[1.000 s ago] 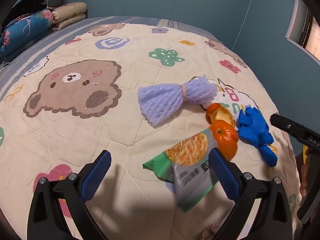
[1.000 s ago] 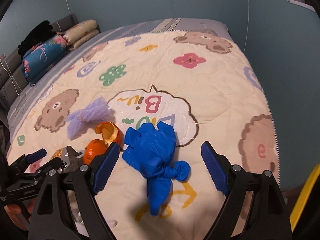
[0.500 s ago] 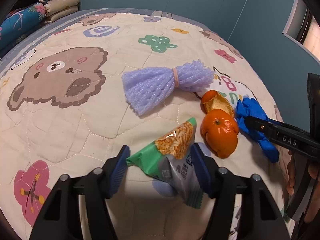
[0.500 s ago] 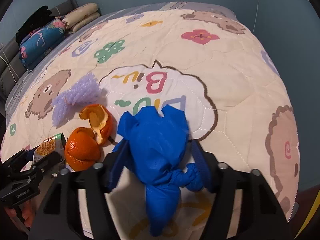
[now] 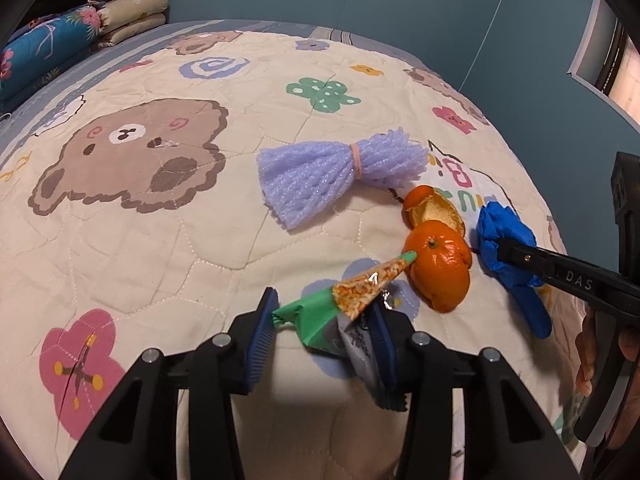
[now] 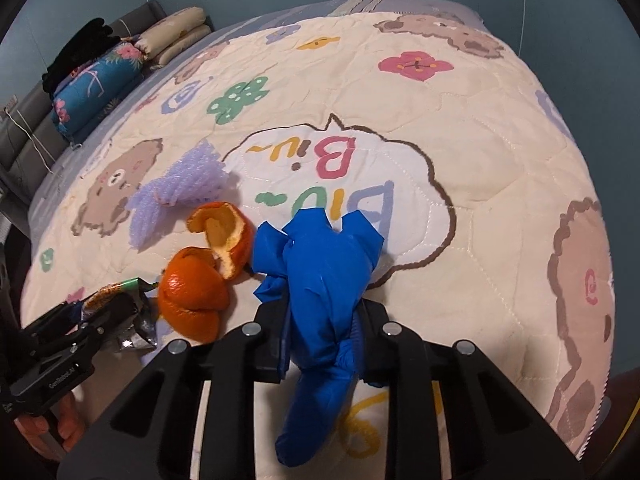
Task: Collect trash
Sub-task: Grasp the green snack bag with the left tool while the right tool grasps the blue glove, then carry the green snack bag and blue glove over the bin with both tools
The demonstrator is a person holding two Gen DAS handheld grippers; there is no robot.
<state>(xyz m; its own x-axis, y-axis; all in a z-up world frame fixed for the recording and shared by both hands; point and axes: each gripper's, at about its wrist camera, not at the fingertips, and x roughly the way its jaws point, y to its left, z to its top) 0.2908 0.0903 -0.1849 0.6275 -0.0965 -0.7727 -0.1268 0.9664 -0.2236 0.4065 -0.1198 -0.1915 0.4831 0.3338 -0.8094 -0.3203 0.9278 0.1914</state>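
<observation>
My left gripper (image 5: 324, 340) is shut on a green and orange snack wrapper (image 5: 352, 300), crumpled between its blue pads just above the quilt. My right gripper (image 6: 322, 344) is shut on a crumpled blue glove (image 6: 324, 280), whose fingers hang down between the jaws; the glove also shows in the left wrist view (image 5: 508, 248). An orange peel in two pieces (image 5: 438, 256) lies between the wrapper and the glove, also in the right wrist view (image 6: 208, 264). A lilac foam fruit net (image 5: 336, 172) lies beyond the peel.
All lies on a cream cartoon-print quilt (image 5: 140, 240) on a bed. Folded bedding and pillows (image 6: 100, 76) are stacked at the far left head end. The bed's edge and a blue wall (image 5: 540, 80) are close on the right.
Both grippers moved down over their items and closed: the left on the snack wrapper, the right on the blue glove. The wrapper is now squeezed and lifted at its tip.
</observation>
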